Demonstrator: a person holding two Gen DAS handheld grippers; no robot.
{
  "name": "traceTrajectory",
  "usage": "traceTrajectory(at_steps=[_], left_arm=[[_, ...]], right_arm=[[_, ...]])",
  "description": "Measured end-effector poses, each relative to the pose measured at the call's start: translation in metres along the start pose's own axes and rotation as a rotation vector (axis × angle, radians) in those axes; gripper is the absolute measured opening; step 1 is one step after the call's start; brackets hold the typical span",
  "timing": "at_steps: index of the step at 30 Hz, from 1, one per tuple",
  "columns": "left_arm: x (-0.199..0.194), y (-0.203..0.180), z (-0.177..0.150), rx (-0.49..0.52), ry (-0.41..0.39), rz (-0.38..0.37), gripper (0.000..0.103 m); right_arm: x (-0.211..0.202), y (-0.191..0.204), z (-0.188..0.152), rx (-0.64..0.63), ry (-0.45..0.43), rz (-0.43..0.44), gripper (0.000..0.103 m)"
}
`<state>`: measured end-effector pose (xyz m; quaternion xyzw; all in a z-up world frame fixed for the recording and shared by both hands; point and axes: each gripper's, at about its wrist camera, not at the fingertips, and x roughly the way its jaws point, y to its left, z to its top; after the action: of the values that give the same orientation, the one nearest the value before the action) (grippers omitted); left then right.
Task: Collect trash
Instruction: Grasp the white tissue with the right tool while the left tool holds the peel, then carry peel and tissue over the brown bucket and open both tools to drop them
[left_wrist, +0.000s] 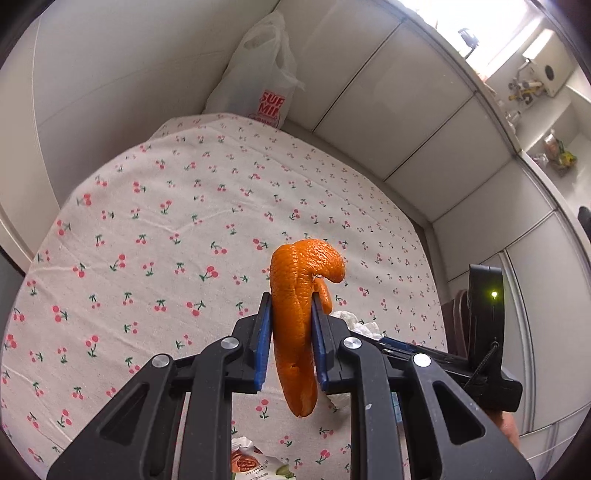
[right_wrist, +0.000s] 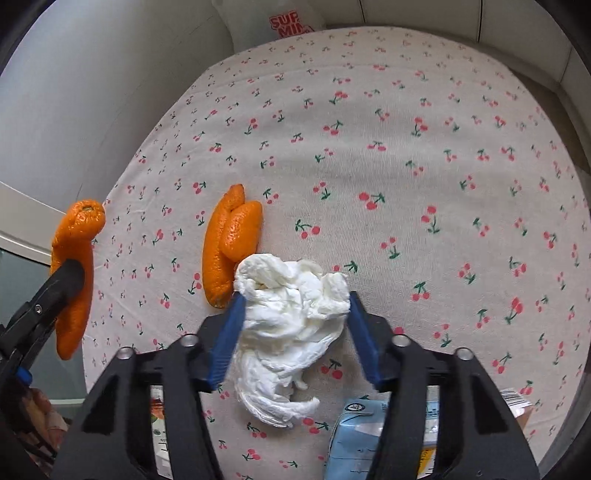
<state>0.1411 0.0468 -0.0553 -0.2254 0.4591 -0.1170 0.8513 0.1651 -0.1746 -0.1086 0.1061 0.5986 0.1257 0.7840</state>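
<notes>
**Peel in my left, tissue between my right fingers**

I count two orange peels, one crumpled tissue, one white plastic bag and some packets at the near edge. My left gripper (left_wrist: 290, 299) is clamped on the first orange peel (left_wrist: 295, 325), held clear of the bench (left_wrist: 147, 229); its long axis runs along the fingers, curled end pointing away from me. The second peel (right_wrist: 229, 247) lies on the cherry-print cloth, long axis near to far, just left of the tissue (right_wrist: 291, 325). My right gripper (right_wrist: 295, 299) straddles that tissue, its blue fingers touching both sides. The plastic bag (left_wrist: 258, 74) stands at the far edge, against the wall.
</notes>
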Motion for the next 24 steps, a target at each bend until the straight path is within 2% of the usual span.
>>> traceTrajectory(at_steps=[3,5,14,24], left_arm=[[0.002,0.003,-0.001,-0.014,0.006,0.007,0.020],[0.003,0.003,-0.002,-0.014,0.008,0.010,0.020],[0.002,-0.003,-0.004,-0.006,-0.004,0.012,0.020],[-0.012,-0.024,-0.006,0.033,-0.043,-0.011,0.020]], right_arm=[[-0.003,-0.001,0.001,0.009,-0.018,0.021,0.027],[-0.010,0.000,0.000,0.002,-0.041,0.019,0.020],[-0.042,0.010,-0.007,-0.051,-0.124,0.006,0.017],[-0.110,0.013,-0.015,-0.078,-0.304,-0.016,0.016]])
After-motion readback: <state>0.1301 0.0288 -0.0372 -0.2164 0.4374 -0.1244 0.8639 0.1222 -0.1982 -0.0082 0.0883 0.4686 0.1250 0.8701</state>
